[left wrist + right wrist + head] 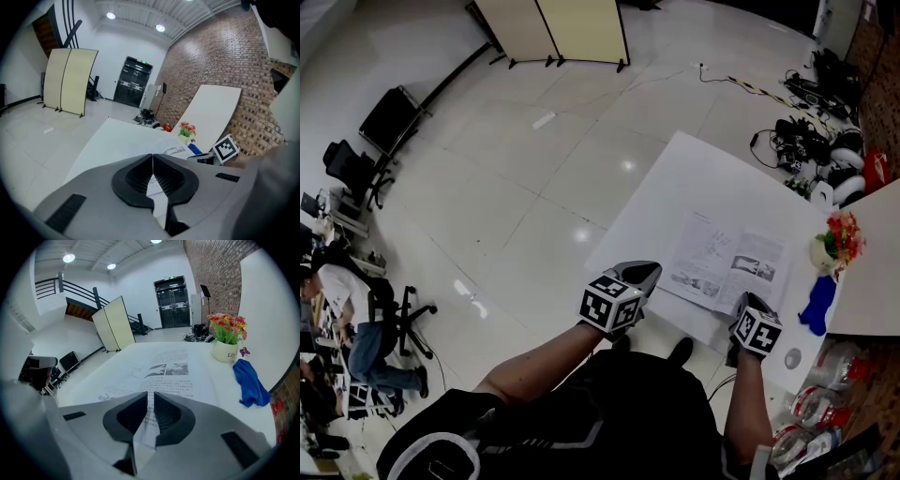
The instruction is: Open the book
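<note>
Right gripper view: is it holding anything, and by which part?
Apparently nothing. The right gripper has its jaws almost together over the near edge of the open book; its page lies flat, seen through the slit, not pinched.

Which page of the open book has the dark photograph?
The page nearer the flower pot; the other page shows only pale drawings and text.

The left forearm and right forearm reach forward. The left tool has its jaws pressed together, and so has the right tool (barely a slit between them).
</note>
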`<state>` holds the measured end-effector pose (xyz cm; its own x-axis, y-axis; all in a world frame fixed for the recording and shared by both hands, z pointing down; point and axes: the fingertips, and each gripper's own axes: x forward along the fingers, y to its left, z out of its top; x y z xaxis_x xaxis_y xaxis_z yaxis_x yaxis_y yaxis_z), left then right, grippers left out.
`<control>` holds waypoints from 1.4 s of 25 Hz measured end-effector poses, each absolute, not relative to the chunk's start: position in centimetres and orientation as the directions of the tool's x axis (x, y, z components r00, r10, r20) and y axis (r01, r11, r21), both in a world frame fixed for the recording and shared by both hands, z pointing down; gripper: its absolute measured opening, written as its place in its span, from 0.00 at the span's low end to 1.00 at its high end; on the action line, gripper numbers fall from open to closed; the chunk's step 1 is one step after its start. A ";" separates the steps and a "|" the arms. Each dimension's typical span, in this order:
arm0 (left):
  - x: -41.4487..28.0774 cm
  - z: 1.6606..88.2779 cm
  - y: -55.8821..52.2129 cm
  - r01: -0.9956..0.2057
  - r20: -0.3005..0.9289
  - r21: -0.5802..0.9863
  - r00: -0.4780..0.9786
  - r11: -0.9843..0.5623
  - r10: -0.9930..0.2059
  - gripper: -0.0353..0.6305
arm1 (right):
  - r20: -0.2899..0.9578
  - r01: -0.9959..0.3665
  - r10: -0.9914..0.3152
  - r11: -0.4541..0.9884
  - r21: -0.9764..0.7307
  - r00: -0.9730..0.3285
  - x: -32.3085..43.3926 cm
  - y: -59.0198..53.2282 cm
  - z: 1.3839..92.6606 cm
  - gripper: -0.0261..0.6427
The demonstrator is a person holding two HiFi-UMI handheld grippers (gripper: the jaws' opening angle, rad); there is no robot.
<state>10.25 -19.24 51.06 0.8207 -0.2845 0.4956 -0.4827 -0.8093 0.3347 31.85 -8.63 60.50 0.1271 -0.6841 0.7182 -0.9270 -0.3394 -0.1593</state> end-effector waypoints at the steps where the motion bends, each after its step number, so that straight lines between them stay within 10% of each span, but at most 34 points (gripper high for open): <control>1: 10.1 51.1 -19.2 -0.480 0.494 0.338 0.823 -0.809 -0.282 0.06 | 0.716 -0.923 -0.685 -0.349 -0.162 0.133 31.8 -8.5 60.3 0.06; 22: 5.2 50.9 -19.2 -0.449 0.470 0.354 0.844 -0.820 -0.259 0.06 | 0.775 -0.829 -0.549 -0.556 -0.057 0.314 33.3 -5.4 62.5 0.06; 35: 4.7 50.6 -19.9 -0.442 0.465 0.350 0.847 -0.826 -0.256 0.06 | 0.760 -0.897 -0.598 -0.440 -0.046 0.254 29.0 -9.3 61.6 0.06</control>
